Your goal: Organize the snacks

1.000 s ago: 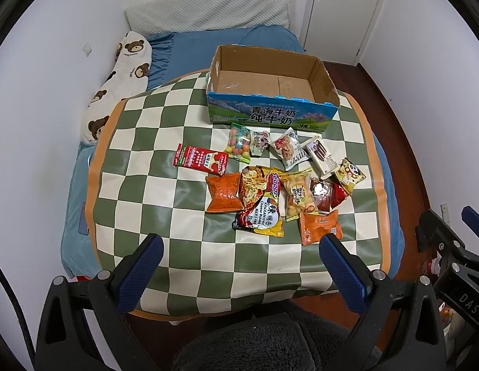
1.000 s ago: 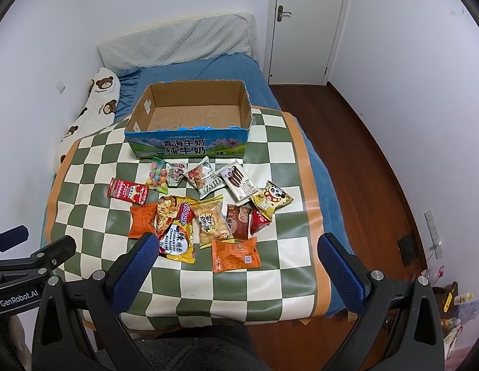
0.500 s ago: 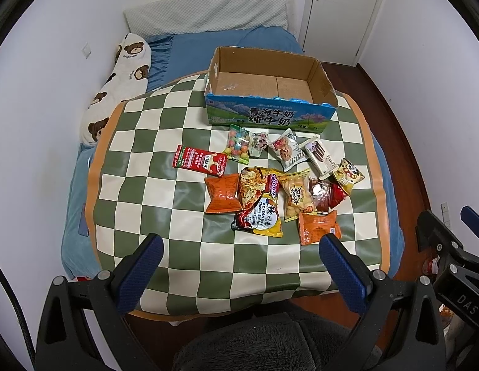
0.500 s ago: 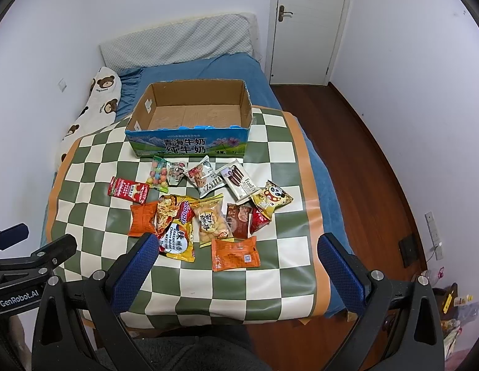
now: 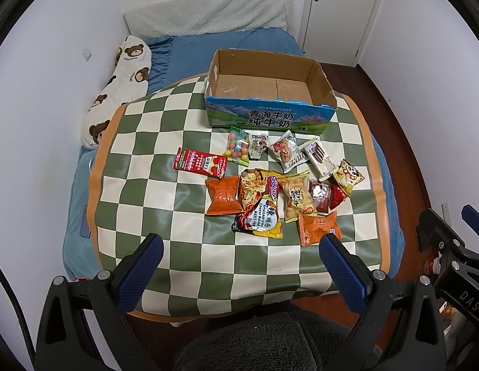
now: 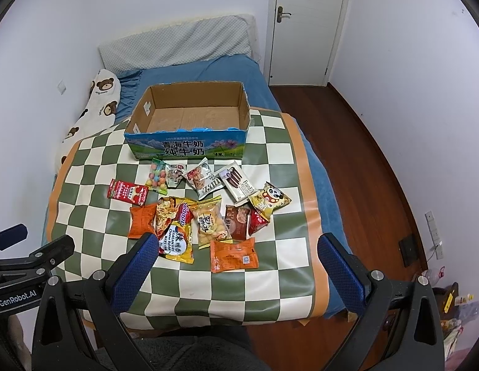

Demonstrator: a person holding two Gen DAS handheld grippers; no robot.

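Left wrist view gives you the left gripper (image 5: 237,258) spread wide and empty, above the near edge of the checkered mat (image 5: 140,167). The snack packets (image 5: 271,185) lie clustered mid-mat, just before the empty cardboard box (image 5: 267,120). You should find them light, crinkly and slick, with crushable contents; pinch a sealed end, perhaps on the orange packet (image 5: 318,227) nearest you. Right wrist view adds the right gripper (image 6: 236,258), likewise spread and empty, and the box's floor more squarely.
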